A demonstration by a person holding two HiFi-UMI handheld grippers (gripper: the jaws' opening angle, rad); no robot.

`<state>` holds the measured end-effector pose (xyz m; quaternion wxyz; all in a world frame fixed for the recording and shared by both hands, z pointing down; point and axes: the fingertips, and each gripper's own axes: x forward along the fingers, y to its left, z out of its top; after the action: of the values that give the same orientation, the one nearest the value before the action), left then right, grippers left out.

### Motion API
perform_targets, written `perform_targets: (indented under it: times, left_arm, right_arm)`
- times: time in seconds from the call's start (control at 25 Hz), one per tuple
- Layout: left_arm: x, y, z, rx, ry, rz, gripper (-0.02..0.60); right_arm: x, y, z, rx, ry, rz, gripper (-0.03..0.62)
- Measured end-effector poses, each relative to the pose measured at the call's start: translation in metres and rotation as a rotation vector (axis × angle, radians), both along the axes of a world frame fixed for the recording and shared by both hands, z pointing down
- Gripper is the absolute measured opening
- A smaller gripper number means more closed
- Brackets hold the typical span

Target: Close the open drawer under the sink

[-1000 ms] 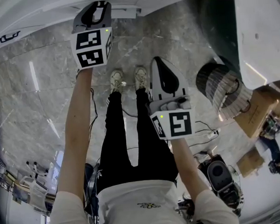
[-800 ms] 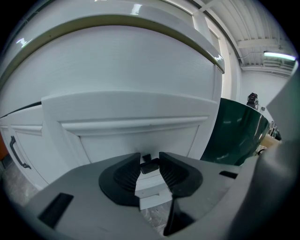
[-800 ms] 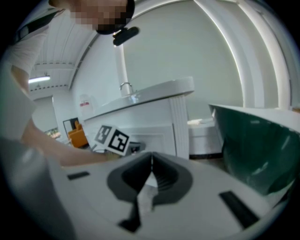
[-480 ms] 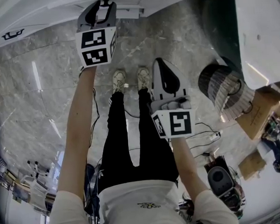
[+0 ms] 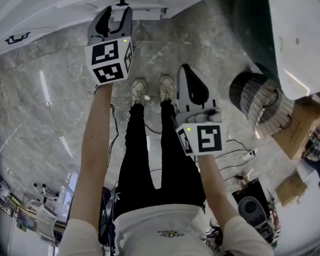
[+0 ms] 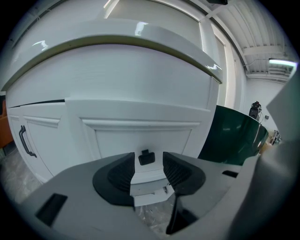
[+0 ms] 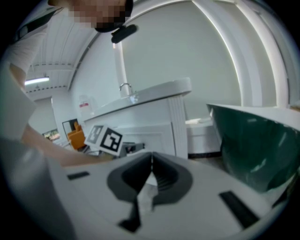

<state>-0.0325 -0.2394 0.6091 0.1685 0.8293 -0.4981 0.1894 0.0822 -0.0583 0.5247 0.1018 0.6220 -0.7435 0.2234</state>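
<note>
At the far left of your left gripper view a cabinet door handle (image 6: 26,140) hangs on the white front. Beside it sits the drawer front (image 6: 140,133), under the counter edge (image 6: 140,40). It looks nearly home, though it seems to stand a little proud of the cabinet face, so judge the closing as mostly done, with perhaps 1 last push left.

Your left gripper (image 5: 119,12) is up against that front with its jaws spread. The small black knob (image 6: 146,158) shows between them, and neither pad presses on it. Against the picture from 1 second ago, those jaws have just been opening off the knob, and the gripper sits in much the same spot.

To the right, your right gripper (image 7: 151,164) hangs back over the floor, jaws together on nothing, where it was before.
</note>
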Motion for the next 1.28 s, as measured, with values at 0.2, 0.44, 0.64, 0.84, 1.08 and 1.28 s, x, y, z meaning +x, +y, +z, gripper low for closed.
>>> perform_targets:
  times: [0.2,0.44,0.64,0.84,1.08,1.28]
  left_arm:
    - [0.006,0.033,0.003,-0.031,-0.003,0.029,0.198]
    - [0.003,0.044,-0.03,-0.004,-0.011,0.047,0.177]
    - [0.011,0.032,-0.128,0.074,0.112,0.039,0.163]
    - [0.027,0.047,-0.239,0.201,0.15,0.098,0.111]
    - [0.004,0.075,-0.333,0.216,0.218,0.026,0.028]
    - [0.003,0.101,-0.429,0.375,0.204,0.108,0.023]
  right_arm:
    - [-0.001,0.0,-0.008,0.014,0.008,-0.002,0.029]
    - [-0.008,-0.013,-0.049,0.078,0.004,0.003,0.029]
    - [-0.009,-0.038,-0.116,0.163,0.014,0.025,0.029]
    - [-0.003,-0.056,-0.198,0.279,0.023,0.041,0.029]
    - [-0.011,-0.055,-0.298,0.391,0.002,0.04,0.029]
    - [-0.025,-0.039,-0.356,0.44,-0.015,0.028,0.029]
